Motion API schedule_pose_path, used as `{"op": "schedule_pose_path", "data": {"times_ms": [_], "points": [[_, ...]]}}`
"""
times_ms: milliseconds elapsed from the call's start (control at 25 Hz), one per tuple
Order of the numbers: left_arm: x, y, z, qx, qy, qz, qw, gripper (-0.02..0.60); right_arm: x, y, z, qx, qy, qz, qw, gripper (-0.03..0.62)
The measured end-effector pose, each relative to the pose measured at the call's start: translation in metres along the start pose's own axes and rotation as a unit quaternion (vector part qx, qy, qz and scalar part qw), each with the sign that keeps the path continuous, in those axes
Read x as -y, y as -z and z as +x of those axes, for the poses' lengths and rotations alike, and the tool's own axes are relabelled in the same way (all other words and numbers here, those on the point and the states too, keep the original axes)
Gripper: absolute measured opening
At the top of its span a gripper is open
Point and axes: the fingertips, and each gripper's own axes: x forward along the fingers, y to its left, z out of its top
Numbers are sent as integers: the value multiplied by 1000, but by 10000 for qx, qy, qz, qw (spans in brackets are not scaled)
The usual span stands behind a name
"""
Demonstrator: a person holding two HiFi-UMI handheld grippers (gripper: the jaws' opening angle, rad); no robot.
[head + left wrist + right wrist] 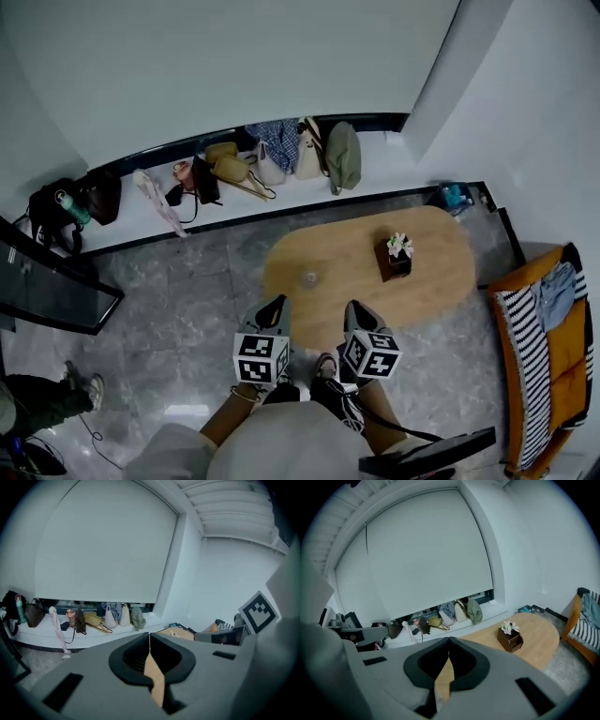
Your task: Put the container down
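Observation:
A small clear container (pixel 309 277) stands on the oval wooden table (pixel 441 272), near its left end. Both grippers are held up close to the head camera, above the table's near edge and apart from the container. My left gripper (pixel 274 305) has its jaws together with nothing between them; in the left gripper view (pixel 149 633) the tips meet. My right gripper (pixel 354 309) is likewise shut and empty, its tips touching in the right gripper view (pixel 449 638). The container is hidden behind the jaws in both gripper views.
A brown box with white flowers (pixel 395 257) stands mid-table. Several bags (pixel 281 155) lie on the white ledge under the window. An orange and striped sofa (pixel 544 356) is at the right, a dark cabinet (pixel 47 291) at the left. Another person's legs (pixel 42 398) show at bottom left.

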Motion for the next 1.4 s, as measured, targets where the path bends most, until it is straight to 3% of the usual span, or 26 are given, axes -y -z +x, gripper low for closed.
{"op": "schedule_pose_path", "data": {"times_ms": [480, 800, 1040, 1400], "points": [[-4, -34, -47, 224, -174, 27, 9996, 8, -15, -31, -54, 387, -20, -207, 9990, 23], [28, -44, -48, 211, -364, -95, 9991, 8, 8, -51, -73, 325, -246, -413, 9983, 23], [47, -47, -42, 281, -473, -25, 9985, 8, 23, -67, -86, 571, -144, -1117, 9920, 23], [57, -50, -34, 291, -550, 76, 9980, 8, 36, -77, -89, 687, -137, -1113, 9913, 23]]}}
